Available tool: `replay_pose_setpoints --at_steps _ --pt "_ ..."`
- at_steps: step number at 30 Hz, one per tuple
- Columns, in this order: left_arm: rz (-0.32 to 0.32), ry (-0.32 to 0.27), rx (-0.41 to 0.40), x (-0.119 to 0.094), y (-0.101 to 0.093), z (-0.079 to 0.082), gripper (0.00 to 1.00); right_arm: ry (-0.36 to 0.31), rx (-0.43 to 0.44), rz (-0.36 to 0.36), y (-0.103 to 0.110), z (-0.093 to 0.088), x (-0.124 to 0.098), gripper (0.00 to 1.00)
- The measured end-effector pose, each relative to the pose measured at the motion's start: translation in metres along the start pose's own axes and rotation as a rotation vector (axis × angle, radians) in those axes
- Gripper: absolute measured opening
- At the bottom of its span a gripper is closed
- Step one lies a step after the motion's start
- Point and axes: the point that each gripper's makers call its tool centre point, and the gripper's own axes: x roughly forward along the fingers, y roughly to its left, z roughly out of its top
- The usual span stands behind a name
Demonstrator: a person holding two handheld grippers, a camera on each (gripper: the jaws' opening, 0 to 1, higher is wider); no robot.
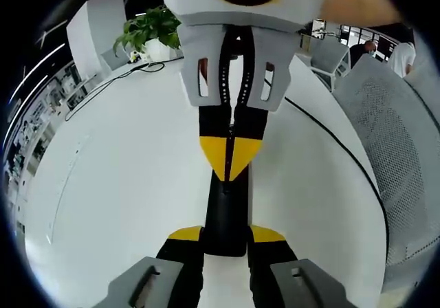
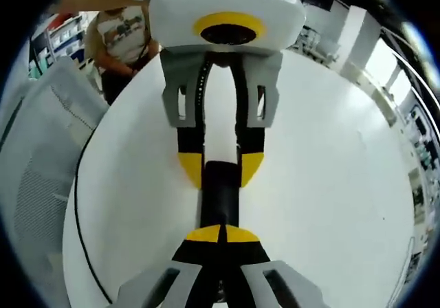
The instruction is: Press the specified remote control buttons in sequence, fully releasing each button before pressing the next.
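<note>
A slim black remote control (image 1: 225,208) lies lengthwise on the white round table (image 1: 117,184). My left gripper (image 1: 227,235) holds its near end, one yellow fingertip against each long side. My right gripper (image 1: 230,162) comes in from the far side with its yellow tips shut together, and they rest on the remote's top face. In the right gripper view the shut right gripper (image 2: 221,234) sits over the remote (image 2: 221,194). Beyond it, the left gripper (image 2: 221,168) clamps the remote's far end. The buttons are hidden under the tips.
A potted plant (image 1: 152,29) and a black cable (image 1: 110,81) sit at the table's far side. A grey mesh chair (image 1: 402,143) stands against the table's black-edged rim, seen also as chair (image 2: 34,184). A person (image 2: 124,36) stands behind it.
</note>
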Motion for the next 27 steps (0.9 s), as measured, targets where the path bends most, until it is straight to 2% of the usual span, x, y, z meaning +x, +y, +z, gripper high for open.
replay_pose_setpoints --at_steps 15,27 --pt "-0.005 0.008 -0.003 0.000 0.000 0.000 0.23 -0.044 -0.052 -0.080 -0.012 0.023 -0.037 0.00" --pt "-0.006 0.006 0.000 0.000 0.000 0.001 0.23 -0.032 -0.077 -0.099 -0.012 0.024 -0.043 0.00"
